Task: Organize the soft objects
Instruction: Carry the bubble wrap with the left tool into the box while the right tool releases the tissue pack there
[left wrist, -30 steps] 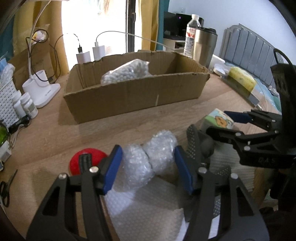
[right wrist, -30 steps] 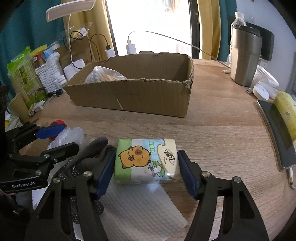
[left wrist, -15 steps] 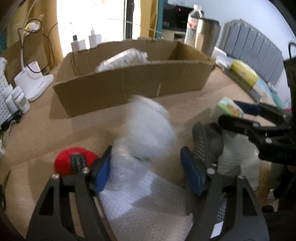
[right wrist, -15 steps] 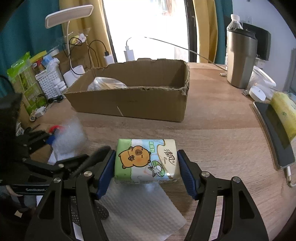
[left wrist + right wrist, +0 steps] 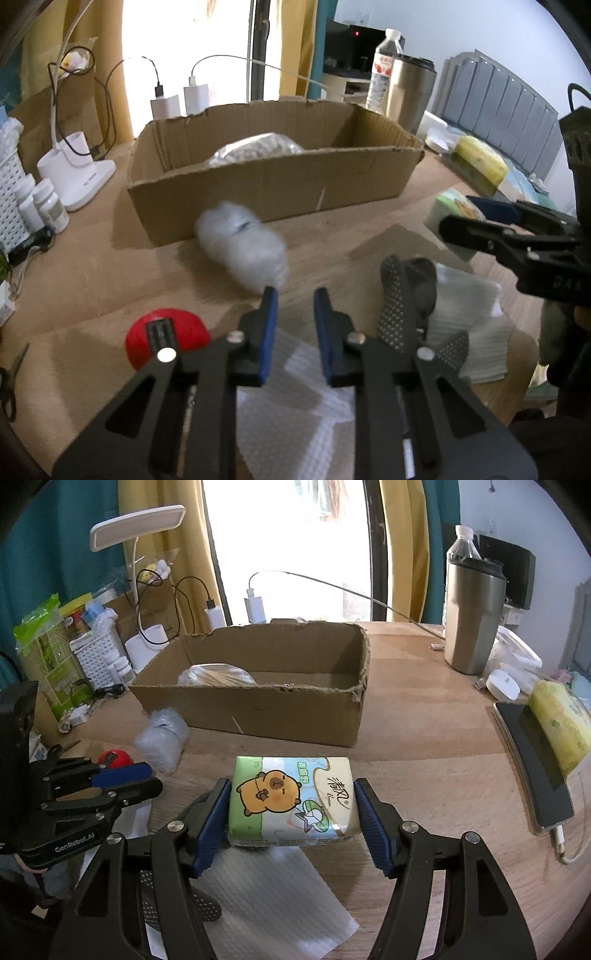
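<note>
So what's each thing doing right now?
Left tool: nearly shut, holding nothing.
Right tool: squeezing the tissue pack.
Bubble wrap bundle: blurred, loose in front of the cardboard box.
Cardboard box: open on top, a clear bag inside.
Water bottle: upright, capped.
Red ball: resting on the table.

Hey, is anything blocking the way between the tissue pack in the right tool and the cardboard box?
Nothing visible does. The tissue pack sits clamped in the right tool, and only bare tabletop lies between it and the cardboard box. The box's near wall must be cleared. The bubble wrap roll lies off to the left.
</note>
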A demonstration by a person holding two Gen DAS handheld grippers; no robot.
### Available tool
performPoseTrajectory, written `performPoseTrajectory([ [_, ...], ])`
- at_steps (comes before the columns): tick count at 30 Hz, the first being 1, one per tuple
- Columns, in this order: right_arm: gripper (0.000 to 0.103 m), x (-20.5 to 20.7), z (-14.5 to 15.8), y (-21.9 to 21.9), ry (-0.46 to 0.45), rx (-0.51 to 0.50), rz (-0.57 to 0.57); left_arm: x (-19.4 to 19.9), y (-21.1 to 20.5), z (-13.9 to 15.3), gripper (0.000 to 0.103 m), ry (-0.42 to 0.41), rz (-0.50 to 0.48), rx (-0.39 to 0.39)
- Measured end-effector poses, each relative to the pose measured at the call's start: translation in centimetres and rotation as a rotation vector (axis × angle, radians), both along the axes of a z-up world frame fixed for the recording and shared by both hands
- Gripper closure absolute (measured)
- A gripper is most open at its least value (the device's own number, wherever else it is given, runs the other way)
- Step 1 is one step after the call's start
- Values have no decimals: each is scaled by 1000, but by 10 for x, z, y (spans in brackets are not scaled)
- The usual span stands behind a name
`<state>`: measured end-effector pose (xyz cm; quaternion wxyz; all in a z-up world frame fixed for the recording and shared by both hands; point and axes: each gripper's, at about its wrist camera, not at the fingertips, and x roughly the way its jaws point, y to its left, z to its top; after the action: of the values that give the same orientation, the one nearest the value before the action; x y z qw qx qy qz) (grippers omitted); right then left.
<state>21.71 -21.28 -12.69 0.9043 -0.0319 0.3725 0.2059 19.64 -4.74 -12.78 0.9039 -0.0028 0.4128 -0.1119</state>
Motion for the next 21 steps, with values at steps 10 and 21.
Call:
performPoseTrajectory([
  [10,34,2,6,3,-5,-2,8,7,16,20,31,-32,71,-35],
  [21,34,18,3,-2,3,23,18,45,13,2,32,47,112,-36],
])
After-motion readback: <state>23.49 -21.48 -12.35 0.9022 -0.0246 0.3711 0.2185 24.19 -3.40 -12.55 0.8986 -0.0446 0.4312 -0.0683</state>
